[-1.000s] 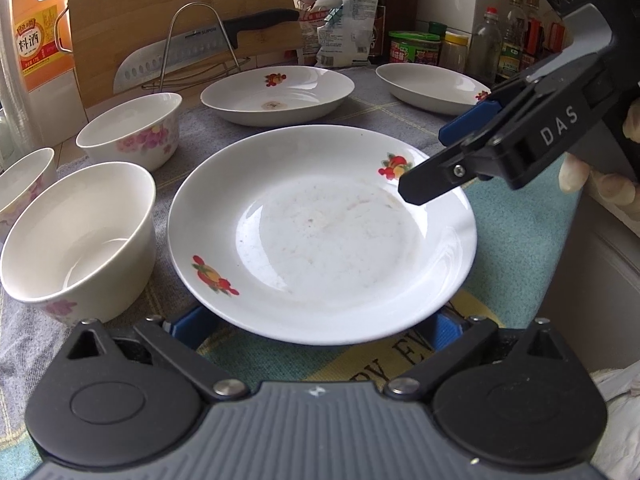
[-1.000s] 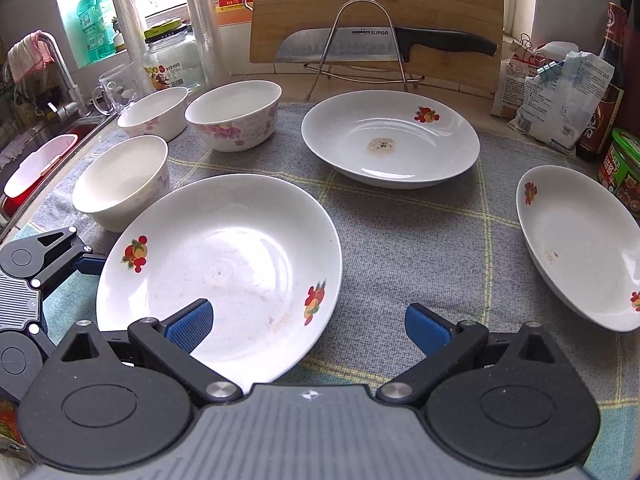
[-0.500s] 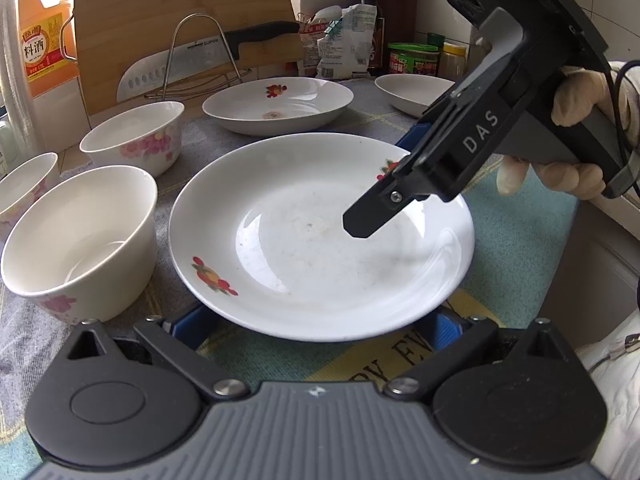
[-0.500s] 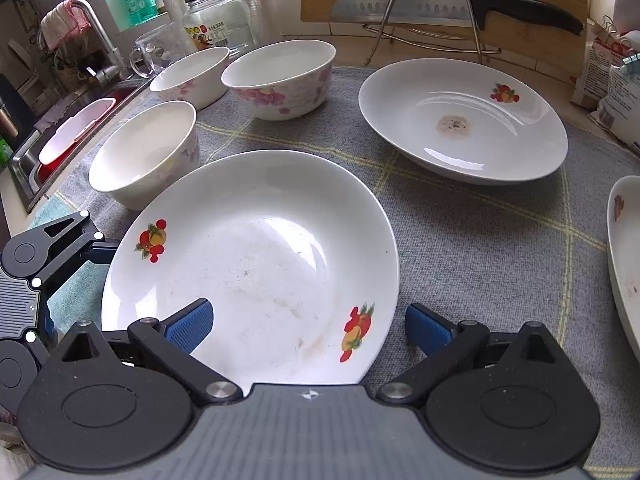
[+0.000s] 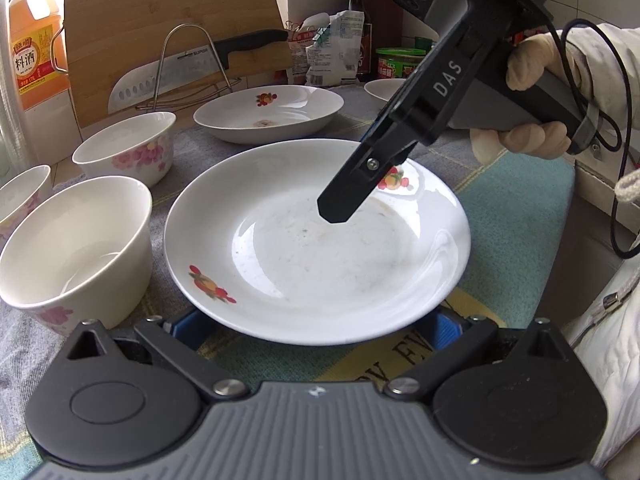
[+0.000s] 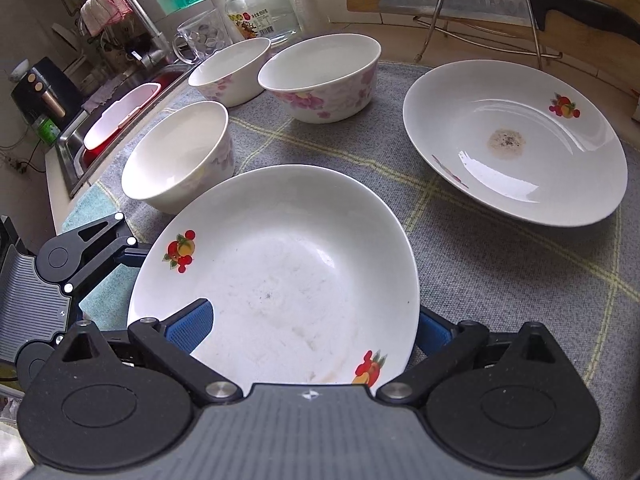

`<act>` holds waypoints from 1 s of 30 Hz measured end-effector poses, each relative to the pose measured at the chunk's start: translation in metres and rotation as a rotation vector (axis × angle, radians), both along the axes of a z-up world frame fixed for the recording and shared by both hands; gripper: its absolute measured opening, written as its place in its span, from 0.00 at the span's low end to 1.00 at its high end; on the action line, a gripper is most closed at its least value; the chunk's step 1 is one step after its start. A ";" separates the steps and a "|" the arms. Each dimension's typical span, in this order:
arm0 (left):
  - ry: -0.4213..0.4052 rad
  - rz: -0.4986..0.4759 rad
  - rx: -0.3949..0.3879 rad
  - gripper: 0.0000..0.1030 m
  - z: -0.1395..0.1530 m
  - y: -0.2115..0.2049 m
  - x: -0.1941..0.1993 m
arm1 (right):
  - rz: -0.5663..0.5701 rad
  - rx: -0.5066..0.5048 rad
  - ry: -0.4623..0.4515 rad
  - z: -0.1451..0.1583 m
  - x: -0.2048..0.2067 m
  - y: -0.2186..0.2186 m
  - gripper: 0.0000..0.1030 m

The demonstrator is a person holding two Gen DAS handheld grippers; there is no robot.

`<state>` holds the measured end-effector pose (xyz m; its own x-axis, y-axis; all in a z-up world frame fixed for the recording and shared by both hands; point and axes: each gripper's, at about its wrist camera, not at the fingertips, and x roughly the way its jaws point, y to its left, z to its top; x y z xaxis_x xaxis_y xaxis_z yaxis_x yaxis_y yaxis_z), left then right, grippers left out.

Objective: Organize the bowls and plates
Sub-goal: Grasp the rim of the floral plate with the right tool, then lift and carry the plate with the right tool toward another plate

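A white fruit-print plate lies on the grey cloth right in front of me. My left gripper is open, and its blue pads sit low on either side of the plate's near rim. My right gripper is open too. One of its fingers is over the inside of the plate and the other is outside the rim. A second plate with a brown stain lies farther back. Three floral bowls stand to the left: the nearest bowl, a middle bowl and a far bowl.
A third plate is half hidden behind the right gripper and a gloved hand. At the back are a wire rack with a knife, a cutting board, bottles and jars. A sink lies beyond the counter's left edge.
The right gripper has swung in over the near plate and come lower, so its fingers now straddle the rim. The left gripper and the dishes have stayed where they were.
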<state>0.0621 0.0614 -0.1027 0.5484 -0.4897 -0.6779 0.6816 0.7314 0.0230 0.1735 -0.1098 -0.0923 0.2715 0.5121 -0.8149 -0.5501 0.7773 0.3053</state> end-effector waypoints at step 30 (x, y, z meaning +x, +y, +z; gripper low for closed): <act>0.020 -0.022 0.045 0.99 0.004 -0.006 0.004 | 0.059 0.072 0.147 0.000 0.032 0.002 1.00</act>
<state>0.0664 0.0555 -0.0983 0.5238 -0.4702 -0.7103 0.6980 0.7149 0.0414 0.2059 -0.1080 -0.0921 0.1199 0.5824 -0.8040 -0.5394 0.7181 0.4397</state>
